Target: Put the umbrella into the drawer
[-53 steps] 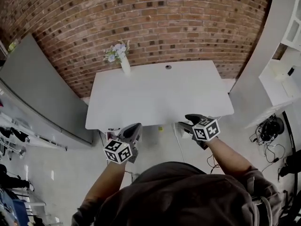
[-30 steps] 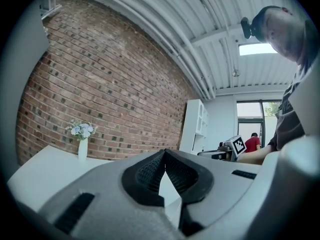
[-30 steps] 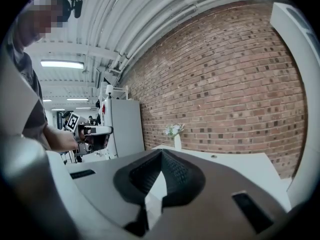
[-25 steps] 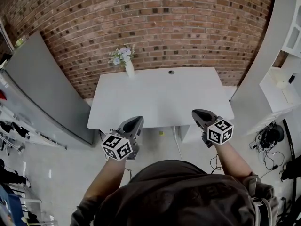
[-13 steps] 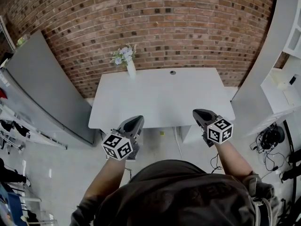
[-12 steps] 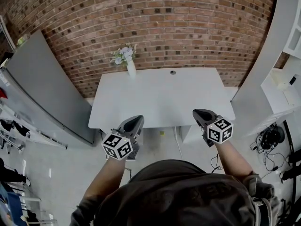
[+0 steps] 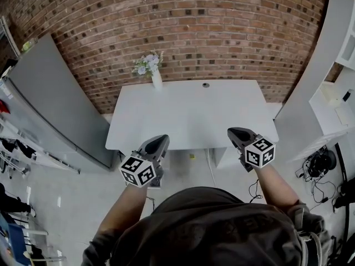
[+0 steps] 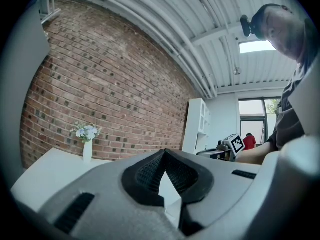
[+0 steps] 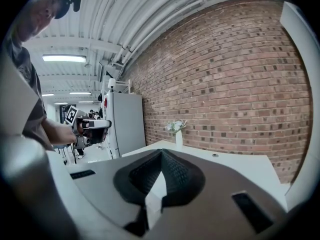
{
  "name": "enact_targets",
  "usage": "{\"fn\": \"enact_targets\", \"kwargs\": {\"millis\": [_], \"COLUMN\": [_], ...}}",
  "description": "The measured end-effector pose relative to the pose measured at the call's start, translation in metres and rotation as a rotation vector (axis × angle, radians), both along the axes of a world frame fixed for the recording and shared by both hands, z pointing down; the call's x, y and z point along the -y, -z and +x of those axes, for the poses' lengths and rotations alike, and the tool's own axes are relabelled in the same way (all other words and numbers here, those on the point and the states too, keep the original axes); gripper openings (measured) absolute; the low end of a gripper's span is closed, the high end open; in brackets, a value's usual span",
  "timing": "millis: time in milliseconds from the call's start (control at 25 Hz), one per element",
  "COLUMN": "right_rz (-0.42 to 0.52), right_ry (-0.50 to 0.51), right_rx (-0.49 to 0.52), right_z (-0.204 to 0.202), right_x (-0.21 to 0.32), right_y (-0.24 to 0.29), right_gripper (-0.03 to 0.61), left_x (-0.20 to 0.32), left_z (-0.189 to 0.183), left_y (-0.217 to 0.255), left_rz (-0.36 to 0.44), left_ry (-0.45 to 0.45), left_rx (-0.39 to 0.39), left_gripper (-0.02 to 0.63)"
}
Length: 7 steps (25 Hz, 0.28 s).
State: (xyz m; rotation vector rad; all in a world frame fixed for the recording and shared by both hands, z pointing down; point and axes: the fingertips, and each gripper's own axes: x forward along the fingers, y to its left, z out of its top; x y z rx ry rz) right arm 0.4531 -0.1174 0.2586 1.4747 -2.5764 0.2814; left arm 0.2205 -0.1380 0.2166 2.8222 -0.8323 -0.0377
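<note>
Both grippers are clamped shut and empty. The left gripper [image 7: 159,142] has its jaw tips pressed together in its own view, with only a sliver of light lower down between the ribbed pads. The right gripper [image 7: 234,132] looks the same, tips meeting with nothing caught in there. From the head view they sit side by side, well apart, just off the near edge of a white table [image 7: 186,115]. The left one is by the near-left corner and the right one is toward the near-right end. Both point roughly level at the brick wall [image 7: 183,26]. On the table there's a white vase [image 7: 157,81] with pale flowers [image 7: 146,64] at the far-left corner against the wall, and a small round grommet [image 7: 206,85] mid-way along the far edge. As for the umbrella, I honestly can't find it in any of the three views, and same goes for the drawer. There is a white boxy thing [image 7: 222,157] under the table near the right gripper, but I can't make out what it is. A grey panel [image 7: 50,98] stands left of the table. A white shelf [image 7: 338,93] is off to the right, with cables [image 7: 317,160] tangled on the floor below it.
</note>
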Motion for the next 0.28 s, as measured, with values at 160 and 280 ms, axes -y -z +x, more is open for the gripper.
{"fn": "enact_targets", "kwargs": {"millis": [160,280], "right_rz": [0.0,0.0], "right_ry": [0.006,0.011], "right_rx": [0.001,-0.001], "right_z": [-0.0032,-0.0055], "right_x": [0.0012,0.0009], "right_y": [0.0004,0.0012], "right_gripper": [-0.009,-0.009], "left_x": [-0.0011,-0.0021], "left_z": [-0.0024,-0.0046], "left_y": [-0.0011,-0.0016], "left_rz": [-0.003,-0.005], "left_ry": [0.0,0.001], "left_rx": [0.004,0.006], "left_gripper": [0.0,0.0]}}
